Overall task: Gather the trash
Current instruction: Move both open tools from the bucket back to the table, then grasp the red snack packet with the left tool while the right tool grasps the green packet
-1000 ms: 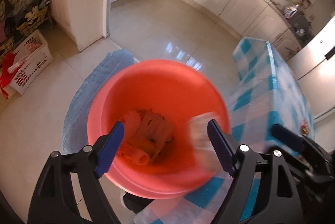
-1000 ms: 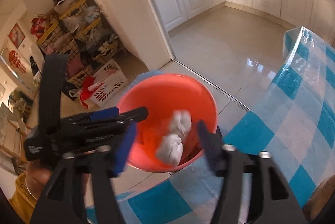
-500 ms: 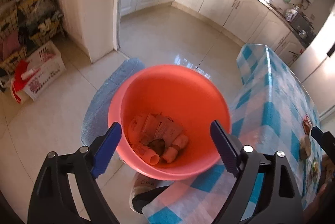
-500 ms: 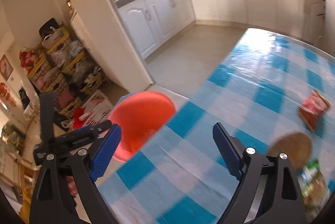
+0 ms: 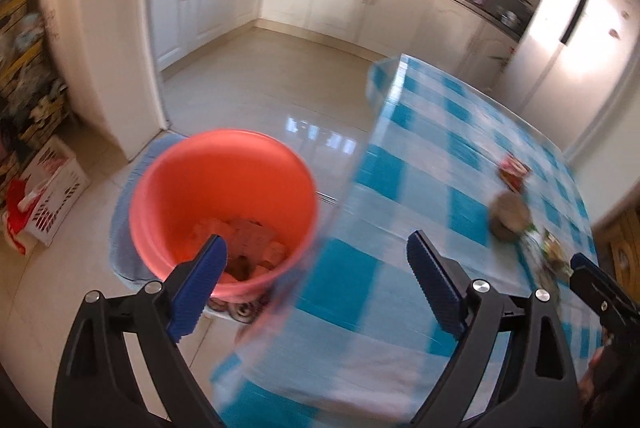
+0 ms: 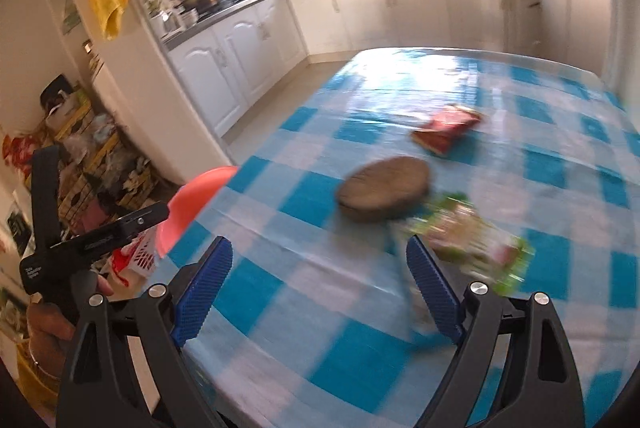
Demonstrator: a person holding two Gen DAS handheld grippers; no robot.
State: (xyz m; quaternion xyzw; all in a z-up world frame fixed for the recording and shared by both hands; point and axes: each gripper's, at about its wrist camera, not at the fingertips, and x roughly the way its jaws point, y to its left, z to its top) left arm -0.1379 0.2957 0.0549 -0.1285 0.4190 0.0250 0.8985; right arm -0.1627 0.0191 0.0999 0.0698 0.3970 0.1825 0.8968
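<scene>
Now both grippers hang over a kitchen scene, each with its blue ribbed jaws spread wide and nothing between them. Those of the left gripper (image 5: 316,286) have just been opening further, framing the round orange plastic bucket (image 5: 224,203) that stands on the tiled floor just beside the surface, which is draped in a blue-and-white checked cloth (image 5: 420,187). Crumpled paper and wrappers (image 5: 244,240) lie in the bucket's bottom. The right gripper (image 6: 318,288) has opened too and points across the surface, where trash lies spread: a red snack packet (image 6: 446,131) farther off, a flat brown round disc (image 6: 384,191) in the middle, and a green-and-white printed wrapper (image 6: 464,232) nearest, just beyond the right jaw. Motion blur softens the wrapper's print. White cabinets line the walls behind.
</scene>
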